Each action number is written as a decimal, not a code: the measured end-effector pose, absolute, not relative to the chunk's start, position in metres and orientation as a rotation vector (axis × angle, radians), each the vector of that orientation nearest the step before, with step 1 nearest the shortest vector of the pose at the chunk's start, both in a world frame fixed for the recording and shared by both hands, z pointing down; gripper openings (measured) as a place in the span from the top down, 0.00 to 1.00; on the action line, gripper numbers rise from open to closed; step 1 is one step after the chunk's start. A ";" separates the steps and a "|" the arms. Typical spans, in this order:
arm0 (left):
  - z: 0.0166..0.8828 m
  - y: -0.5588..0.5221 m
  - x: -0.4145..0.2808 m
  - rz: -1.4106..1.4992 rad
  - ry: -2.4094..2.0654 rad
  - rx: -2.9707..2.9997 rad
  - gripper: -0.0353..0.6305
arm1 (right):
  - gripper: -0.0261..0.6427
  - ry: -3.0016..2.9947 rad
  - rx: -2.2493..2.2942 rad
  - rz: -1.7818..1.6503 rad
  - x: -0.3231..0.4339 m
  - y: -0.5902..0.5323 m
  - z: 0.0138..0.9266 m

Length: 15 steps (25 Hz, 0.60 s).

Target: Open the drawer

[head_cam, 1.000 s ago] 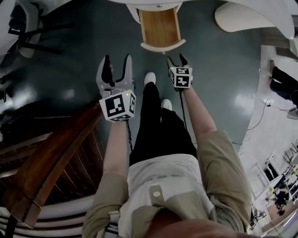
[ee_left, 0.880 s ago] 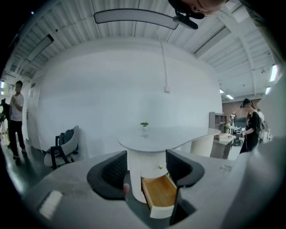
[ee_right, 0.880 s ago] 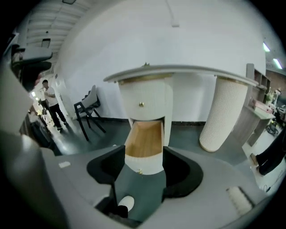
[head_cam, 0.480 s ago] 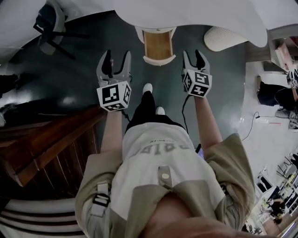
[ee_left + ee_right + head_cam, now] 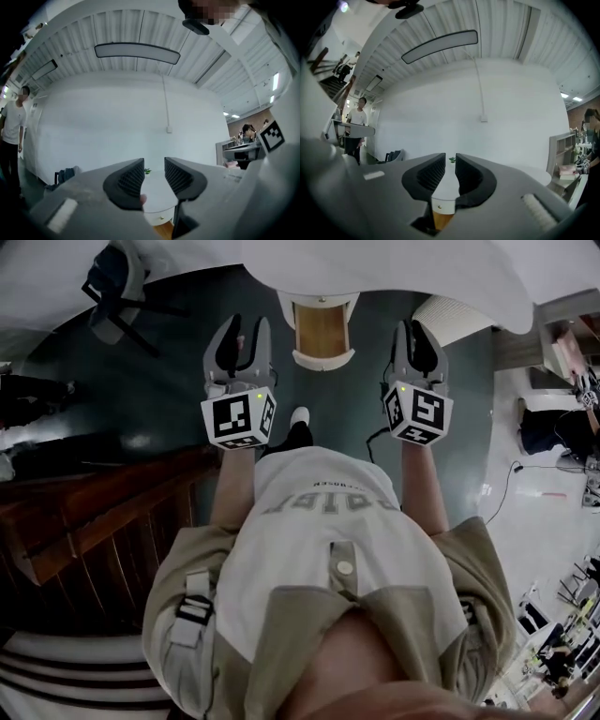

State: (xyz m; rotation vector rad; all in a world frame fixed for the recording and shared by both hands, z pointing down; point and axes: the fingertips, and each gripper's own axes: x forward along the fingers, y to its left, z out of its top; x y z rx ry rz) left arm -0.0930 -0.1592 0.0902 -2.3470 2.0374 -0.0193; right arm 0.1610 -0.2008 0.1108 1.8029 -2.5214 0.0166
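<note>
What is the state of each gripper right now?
Left gripper: closing, fingers apart, empty.
Right gripper: closing, fingers nearly together, empty.

place: i read this as a big open-plan workspace, part office, part lab.
ceiling: white slatted panels [image 5: 117,26] with a long light bar [image 5: 137,51].
floor: dark glossy floor [image 5: 178,399], loose cable [image 5: 511,479].
furniture: white table [image 5: 375,268], chair [image 5: 117,282], wooden stairs [image 5: 94,507].
people: 1 person [image 5: 10,136] stands by the wall; cluttered benches [image 5: 239,152] sit beyond.

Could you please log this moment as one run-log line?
drawer: pulled out | left gripper: jaws closing, empty | right gripper: jaws closing, empty
</note>
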 end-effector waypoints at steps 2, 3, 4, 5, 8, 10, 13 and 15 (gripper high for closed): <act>0.084 -0.159 -0.086 -0.004 2.021 -2.327 0.78 | 0.90 -2.517 1.801 -0.012 0.161 -0.199 0.106; 0.082 -0.158 -0.084 0.008 2.023 -2.318 0.79 | 0.94 -2.518 1.804 -0.015 0.162 -0.199 0.104; 0.082 -0.157 -0.084 0.017 2.032 -2.308 0.82 | 0.95 -2.522 1.808 -0.013 0.162 -0.199 0.103; 0.082 -0.157 -0.084 0.022 2.045 -2.294 0.88 | 0.95 -2.529 1.810 -0.008 0.162 -0.200 0.102; 0.085 -0.157 -0.083 0.018 2.071 -2.274 0.94 | 0.95 -2.544 1.797 0.004 0.163 -0.203 0.101; 0.085 -0.158 -0.083 0.021 2.080 -2.272 0.94 | 0.95 -2.551 1.786 0.008 0.162 -0.205 0.101; 0.086 -0.158 -0.084 0.019 2.094 -2.265 0.94 | 0.96 -2.561 1.782 0.011 0.160 -0.207 0.103; 0.088 -0.158 -0.084 0.014 2.096 -2.265 0.94 | 0.96 -2.562 1.779 0.000 0.159 -0.207 0.105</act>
